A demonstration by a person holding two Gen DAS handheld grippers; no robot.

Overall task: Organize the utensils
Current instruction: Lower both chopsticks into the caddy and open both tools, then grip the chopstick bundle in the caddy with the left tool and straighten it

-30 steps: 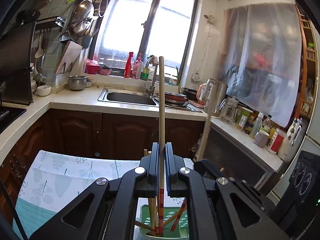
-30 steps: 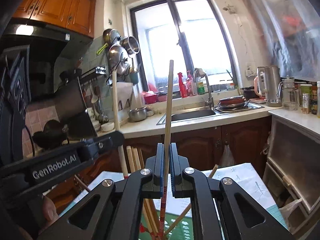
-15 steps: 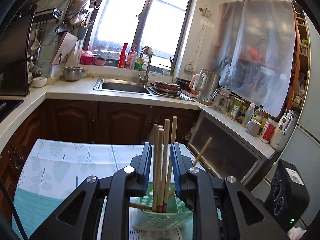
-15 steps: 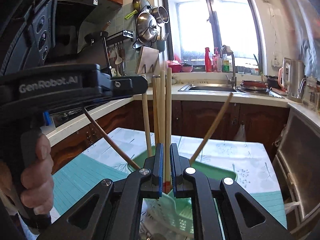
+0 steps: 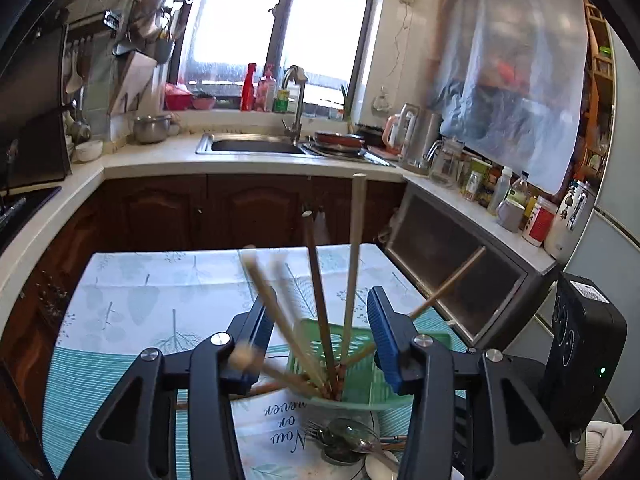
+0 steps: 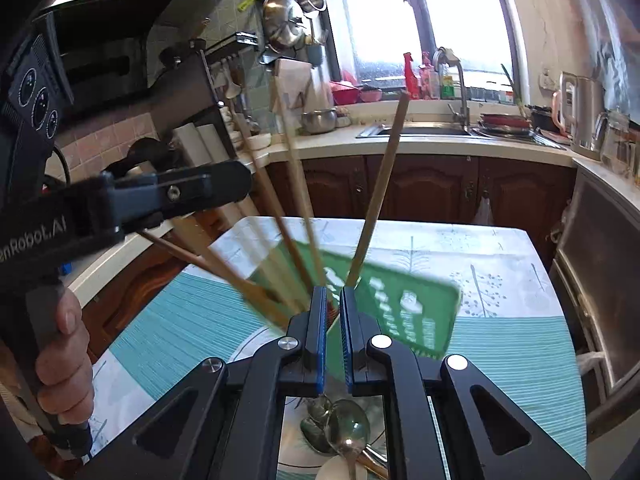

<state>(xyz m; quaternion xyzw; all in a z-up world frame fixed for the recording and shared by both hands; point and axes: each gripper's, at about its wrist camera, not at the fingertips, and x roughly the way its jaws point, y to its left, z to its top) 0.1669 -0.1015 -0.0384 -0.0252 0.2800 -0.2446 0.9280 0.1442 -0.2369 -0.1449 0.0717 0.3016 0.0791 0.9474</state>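
Left wrist view: left gripper [image 5: 318, 334] was opening, chopsticks [image 5: 352, 264] loose between jaws, standing in green basket [image 5: 362, 384] (on tablecloth). Right gripper [image 6: 333, 312] looked shut, w/ nothing visibly clamped.

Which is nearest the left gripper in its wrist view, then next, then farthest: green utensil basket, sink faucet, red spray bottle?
From the left gripper:
1. Green utensil basket, right between its opening jaws, on the table.
2. Sink faucet, across the room at the counter.
3. Red spray bottle, behind the sink, on the windowsill.

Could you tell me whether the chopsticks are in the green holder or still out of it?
In: the chopsticks stand fanned out with their lower ends inside the green holder.
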